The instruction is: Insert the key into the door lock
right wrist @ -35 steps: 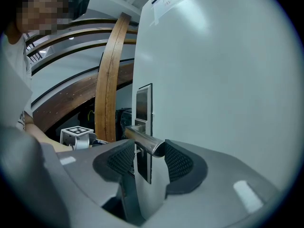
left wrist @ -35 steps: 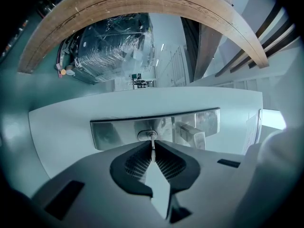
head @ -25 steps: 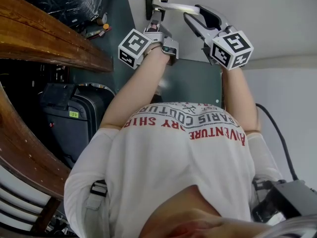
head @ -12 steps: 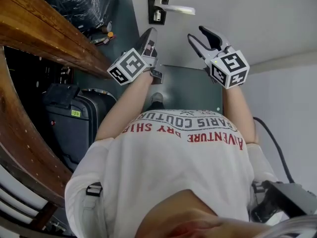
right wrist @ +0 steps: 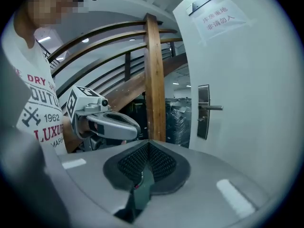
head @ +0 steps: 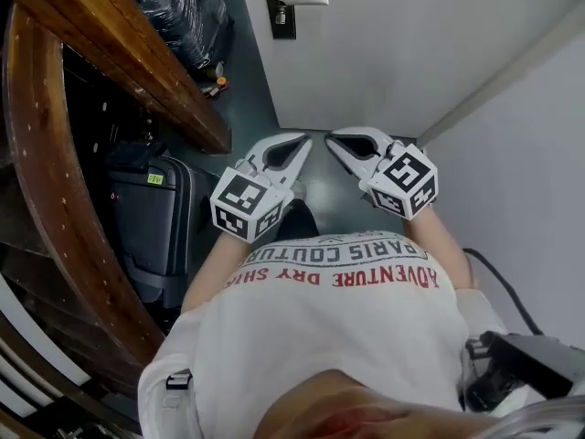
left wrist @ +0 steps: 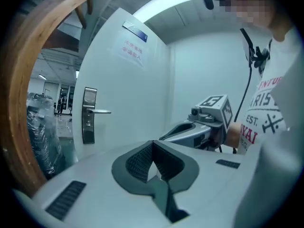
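Note:
The white door's dark lock plate (head: 279, 5) with its silver handle (head: 306, 1) is far off at the top of the head view. A small metal piece (head: 281, 16) below the handle looks like the key in the lock. Both grippers are held close to the person's chest, well away from the door. My left gripper (head: 300, 143) is shut with nothing between its pads (left wrist: 142, 160). My right gripper (head: 336, 141) is shut and empty too, its tips meeting (right wrist: 148, 144). The lock plate (left wrist: 89, 115) (right wrist: 203, 112) also shows in both gripper views.
A curved wooden stair rail (head: 119, 44) runs along the left, with a black suitcase (head: 151, 218) under it and a wrapped black bundle (head: 183, 7) by the door. A wooden post (right wrist: 154, 80) stands left of the door. A white wall and a cable (head: 498, 282) lie on the right.
Both grippers have drawn back from the door handle to the person's chest. The right jaws, wide open before, are now shut. The left gripper has rolled over.

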Demonstrator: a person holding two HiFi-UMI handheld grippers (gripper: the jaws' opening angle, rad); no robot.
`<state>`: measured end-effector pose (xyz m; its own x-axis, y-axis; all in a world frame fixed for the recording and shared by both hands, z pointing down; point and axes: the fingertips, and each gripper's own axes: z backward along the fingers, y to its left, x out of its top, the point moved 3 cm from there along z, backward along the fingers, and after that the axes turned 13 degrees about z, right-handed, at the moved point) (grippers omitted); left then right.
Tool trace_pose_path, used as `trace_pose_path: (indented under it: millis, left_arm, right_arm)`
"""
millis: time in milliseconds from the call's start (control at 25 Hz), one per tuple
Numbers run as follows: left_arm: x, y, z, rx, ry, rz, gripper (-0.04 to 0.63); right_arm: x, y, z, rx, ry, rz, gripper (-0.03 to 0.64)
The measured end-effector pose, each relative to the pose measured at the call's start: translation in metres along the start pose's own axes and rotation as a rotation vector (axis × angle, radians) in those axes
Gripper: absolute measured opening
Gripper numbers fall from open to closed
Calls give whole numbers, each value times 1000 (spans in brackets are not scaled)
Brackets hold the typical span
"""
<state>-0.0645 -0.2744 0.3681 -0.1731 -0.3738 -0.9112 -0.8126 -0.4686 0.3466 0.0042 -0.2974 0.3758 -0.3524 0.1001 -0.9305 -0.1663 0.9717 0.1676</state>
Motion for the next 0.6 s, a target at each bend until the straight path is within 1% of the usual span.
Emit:
trace_pose_path:
  millis: [160,240,320,440,600]
  left_arm:
    - [-40,-44,37,7,83,-7,2]
    - [-59,-58,51,15,110,-11,2]
    - [-76,-68,63,19,126,3,2]
    - [-98,-87,83,12,148,10,2]
    - [-128,-117,134,1,158,3,2]
  right_arm:
    - [-10,57,28,28,45,36,2]
    - [-17,82,39,37,45,2,3]
    - [-23,104,49,38,43,-34,3]
    - [-29,138,61,34,55,-46,2]
    - [-29,203,75,25,52,-53,3]
